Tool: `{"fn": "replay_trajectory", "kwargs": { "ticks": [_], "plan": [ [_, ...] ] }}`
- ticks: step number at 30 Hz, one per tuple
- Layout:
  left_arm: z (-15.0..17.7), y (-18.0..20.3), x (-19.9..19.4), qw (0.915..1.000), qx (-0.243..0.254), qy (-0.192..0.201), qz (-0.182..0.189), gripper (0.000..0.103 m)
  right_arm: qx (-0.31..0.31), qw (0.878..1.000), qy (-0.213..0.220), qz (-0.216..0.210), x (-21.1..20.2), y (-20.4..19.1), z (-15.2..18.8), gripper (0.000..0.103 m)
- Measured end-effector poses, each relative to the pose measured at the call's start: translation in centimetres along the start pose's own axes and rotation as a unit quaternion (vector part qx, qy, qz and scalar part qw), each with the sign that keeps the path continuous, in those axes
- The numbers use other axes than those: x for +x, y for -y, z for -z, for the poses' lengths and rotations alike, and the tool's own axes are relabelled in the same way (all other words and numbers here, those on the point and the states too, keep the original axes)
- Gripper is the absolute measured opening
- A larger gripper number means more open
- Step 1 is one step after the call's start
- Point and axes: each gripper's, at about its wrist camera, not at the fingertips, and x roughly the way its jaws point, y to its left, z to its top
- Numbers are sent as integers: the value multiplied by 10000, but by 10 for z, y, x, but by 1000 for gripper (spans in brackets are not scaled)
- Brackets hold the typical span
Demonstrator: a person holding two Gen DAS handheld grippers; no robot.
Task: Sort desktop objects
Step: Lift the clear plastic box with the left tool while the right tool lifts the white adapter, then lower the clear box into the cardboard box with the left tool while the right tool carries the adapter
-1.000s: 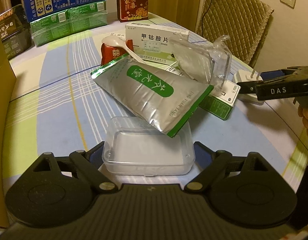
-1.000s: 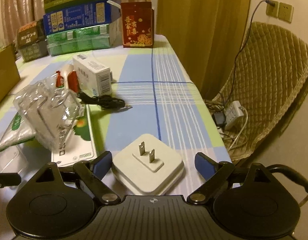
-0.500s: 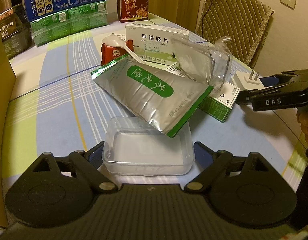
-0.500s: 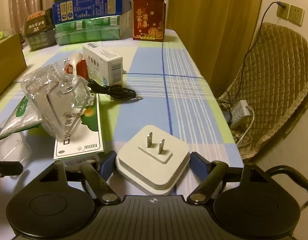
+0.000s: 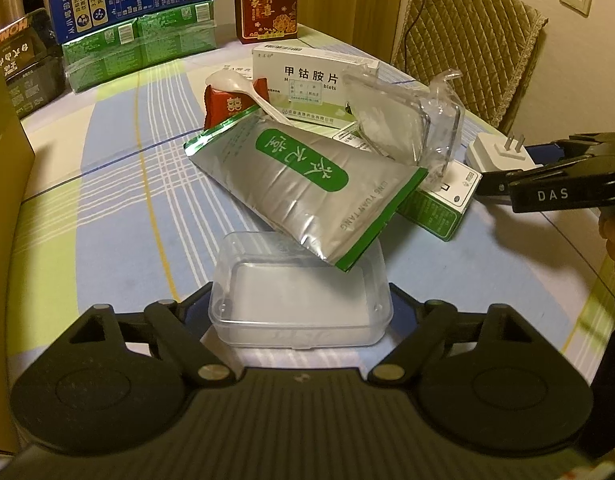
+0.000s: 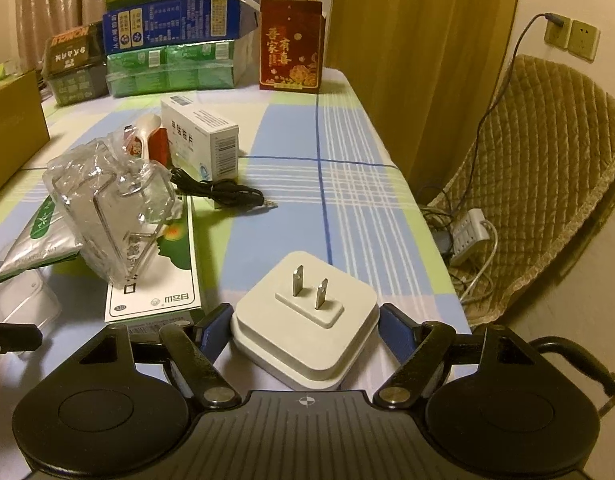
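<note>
Two grippers: each straddles its own object, neither is clamped yet.
Right gripper (image 6: 305,322): wide open, blue pads either side of the white plug adapter (image 6: 307,314); left pad looks just at its edge, right pad a sliver apart, contact not certain.
Adapter: at 12 o'clock from the right tool, flat on the tablecloth (image 6: 347,152), prongs up, squarish so no long axis, corner pointing back at the camera.
Left gripper (image 5: 301,314): wide open around the clear plastic box (image 5: 301,304), long side running 9 to 3 across the fingers; touch not clear.
Silver pouch (image 5: 303,184): lies over the box's far edge at 12 o'clock, tilted toward 10.
Nearer hand: right for the adapter, left for the box.
Next move, my guess: close right jaws square on the adapter's sides, then lift.
</note>
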Motion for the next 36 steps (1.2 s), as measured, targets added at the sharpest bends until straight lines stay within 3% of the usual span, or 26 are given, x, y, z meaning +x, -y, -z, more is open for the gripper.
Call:
{"fn": "replay_trajectory", "kwargs": {
  "ticks": [16, 26, 36],
  "plan": [
    [20, 10, -36, 9994, 108, -288, -145, 82, 205, 9993, 295, -127, -29, -6, 5, 76],
    [7, 7, -84, 9989, -44, 145, -446, 82, 77, 9967, 693, -411, -82, -37, -1, 76],
    [-14, -30, -173, 9923, -214, 776, -942, 82, -453, 9840, 1179, -1260, -135, -113, -44, 76]
  ]
}}
